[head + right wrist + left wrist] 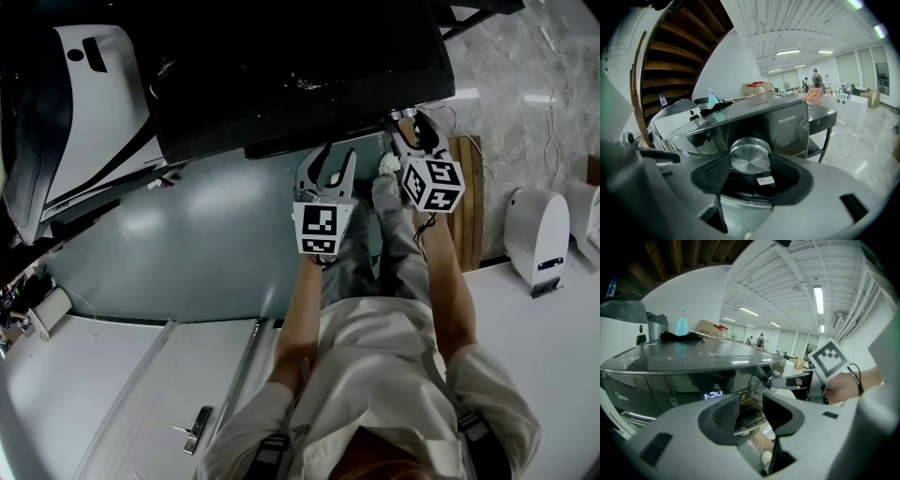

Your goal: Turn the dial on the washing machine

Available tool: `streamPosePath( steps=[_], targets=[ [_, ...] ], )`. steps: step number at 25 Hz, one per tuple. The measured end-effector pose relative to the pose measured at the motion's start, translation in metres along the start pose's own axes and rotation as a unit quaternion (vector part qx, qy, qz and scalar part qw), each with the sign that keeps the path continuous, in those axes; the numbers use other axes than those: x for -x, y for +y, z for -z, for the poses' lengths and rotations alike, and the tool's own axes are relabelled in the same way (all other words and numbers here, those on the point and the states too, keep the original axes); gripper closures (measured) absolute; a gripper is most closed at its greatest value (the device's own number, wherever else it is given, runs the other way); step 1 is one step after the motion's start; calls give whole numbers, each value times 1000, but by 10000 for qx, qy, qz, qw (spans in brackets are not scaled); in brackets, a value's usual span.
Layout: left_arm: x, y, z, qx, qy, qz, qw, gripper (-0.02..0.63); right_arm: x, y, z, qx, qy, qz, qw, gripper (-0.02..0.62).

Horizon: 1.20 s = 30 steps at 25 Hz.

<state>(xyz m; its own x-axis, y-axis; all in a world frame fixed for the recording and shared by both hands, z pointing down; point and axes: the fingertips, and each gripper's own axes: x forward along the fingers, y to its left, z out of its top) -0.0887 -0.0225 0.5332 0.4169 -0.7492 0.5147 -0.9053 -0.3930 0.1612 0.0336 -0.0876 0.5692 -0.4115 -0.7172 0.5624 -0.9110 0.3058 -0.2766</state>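
The dial (750, 156) sits on the front panel of the washer (787, 123), toward its right end, clamped between the jaws of my right gripper (750, 165), while my left gripper (749, 405) hovers just beside at its 8 o'clock in the head view, jaws apart and empty.

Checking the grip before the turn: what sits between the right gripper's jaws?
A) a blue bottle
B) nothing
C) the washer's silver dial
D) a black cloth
C: the right gripper view shows the silver dial clamped between the pads of the right gripper.
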Motion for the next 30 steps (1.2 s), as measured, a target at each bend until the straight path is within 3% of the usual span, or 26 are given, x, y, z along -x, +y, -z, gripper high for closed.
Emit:
streamPosePath(
  steps=[18,30],
  targets=[
    [2,-1,2,50,12,-22,10000,443,0,-4,0,-1481,-302,-632,9865,324],
    [3,-3,2,65,-15,-7,10000,443,0,-7,1,-2615,-592,-1016,9580,324]
  ],
)
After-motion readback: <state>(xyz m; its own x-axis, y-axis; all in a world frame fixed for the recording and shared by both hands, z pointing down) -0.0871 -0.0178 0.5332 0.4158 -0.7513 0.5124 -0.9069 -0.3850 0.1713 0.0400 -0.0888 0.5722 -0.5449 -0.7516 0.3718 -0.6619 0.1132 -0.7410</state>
